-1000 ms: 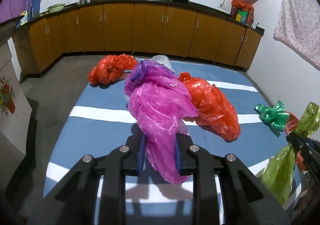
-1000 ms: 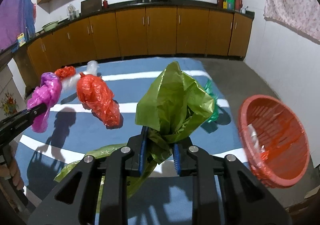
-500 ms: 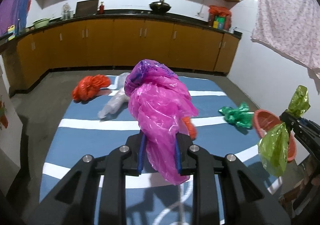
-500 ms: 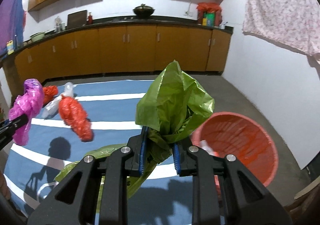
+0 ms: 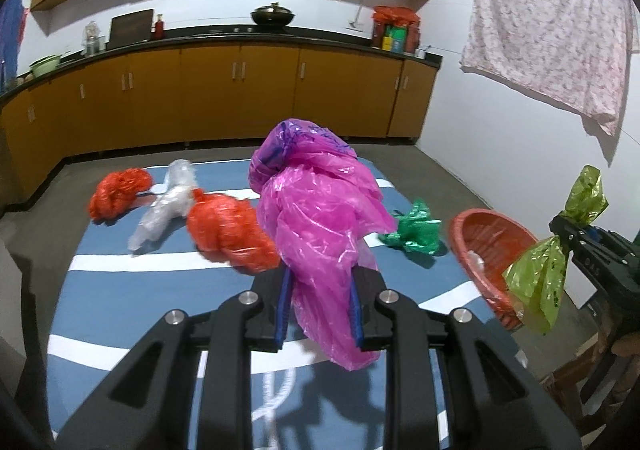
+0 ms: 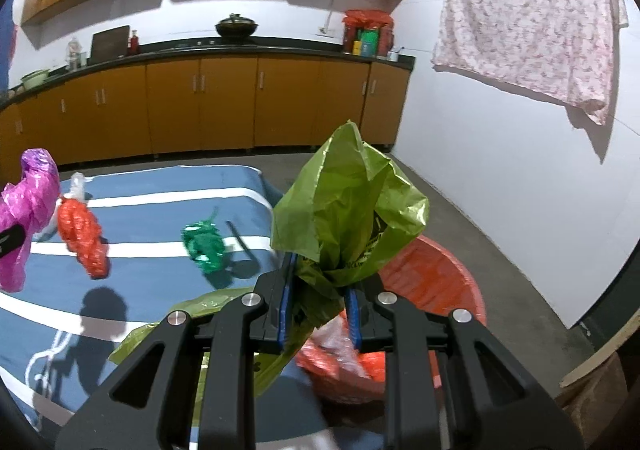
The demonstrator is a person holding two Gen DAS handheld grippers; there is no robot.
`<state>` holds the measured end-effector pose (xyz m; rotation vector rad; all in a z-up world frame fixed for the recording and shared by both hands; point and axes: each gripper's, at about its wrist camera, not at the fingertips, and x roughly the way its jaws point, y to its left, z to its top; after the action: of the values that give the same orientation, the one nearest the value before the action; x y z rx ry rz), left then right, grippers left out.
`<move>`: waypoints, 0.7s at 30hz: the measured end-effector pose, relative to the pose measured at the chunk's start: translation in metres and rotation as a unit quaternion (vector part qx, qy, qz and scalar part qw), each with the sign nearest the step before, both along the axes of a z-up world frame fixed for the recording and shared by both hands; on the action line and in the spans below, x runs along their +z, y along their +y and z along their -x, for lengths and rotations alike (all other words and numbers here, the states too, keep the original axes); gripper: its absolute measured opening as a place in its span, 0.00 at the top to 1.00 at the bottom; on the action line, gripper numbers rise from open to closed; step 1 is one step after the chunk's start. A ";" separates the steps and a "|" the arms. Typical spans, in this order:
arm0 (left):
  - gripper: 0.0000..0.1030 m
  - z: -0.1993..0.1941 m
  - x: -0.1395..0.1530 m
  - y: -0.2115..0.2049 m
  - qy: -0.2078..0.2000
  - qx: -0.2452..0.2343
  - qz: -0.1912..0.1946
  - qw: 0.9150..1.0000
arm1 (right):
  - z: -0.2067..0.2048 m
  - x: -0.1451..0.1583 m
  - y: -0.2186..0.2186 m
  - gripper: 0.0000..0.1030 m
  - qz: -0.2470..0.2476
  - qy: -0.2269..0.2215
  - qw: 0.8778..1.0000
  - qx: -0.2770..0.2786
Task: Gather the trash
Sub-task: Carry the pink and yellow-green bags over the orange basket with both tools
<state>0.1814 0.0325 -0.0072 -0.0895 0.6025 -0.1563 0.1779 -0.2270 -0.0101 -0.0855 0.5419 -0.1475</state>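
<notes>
Right now my right gripper [image 6: 320,302] is clamped on a crumpled green bag [image 6: 344,218], hanging just above the near rim of the red basket [image 6: 448,278], so I judge this piece is about to be dropped in. My left gripper [image 5: 320,306] is closed on a pink bag [image 5: 320,222], held up over the blue striped mat [image 5: 120,290] and short of the basket. Something pale already lies inside the basket, though I can't tell what.

Four pieces are left on the mat as far as I can see: a red bag [image 5: 228,230] just beyond my left gripper, a small dark green bag [image 5: 414,230] near the basket, then farther back a clear bag [image 5: 168,206] and another red bag [image 5: 118,194]. I'd call the job roughly a third done.

Beyond the mat is bare concrete floor [image 6: 460,202], then orange cabinets [image 5: 240,98] under a dark counter carrying a wok [image 5: 273,14], and a floral cloth [image 6: 528,18] hanging on the white wall.
</notes>
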 end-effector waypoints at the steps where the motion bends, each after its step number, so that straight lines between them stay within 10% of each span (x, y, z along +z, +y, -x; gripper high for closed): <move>1: 0.77 -0.002 0.000 -0.003 0.000 -0.004 0.000 1.000 | 0.000 -0.001 -0.004 0.78 0.002 0.000 1.000 -0.005; 21: 0.77 -0.025 -0.004 -0.122 0.012 -0.116 0.021 0.993 | 0.002 -0.004 -0.080 0.78 0.001 -0.001 0.997 -0.076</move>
<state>0.2060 -0.0894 -0.0107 -0.0626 0.6334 -0.3945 0.1761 -0.3071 -0.0137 -0.0457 0.5460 -0.2969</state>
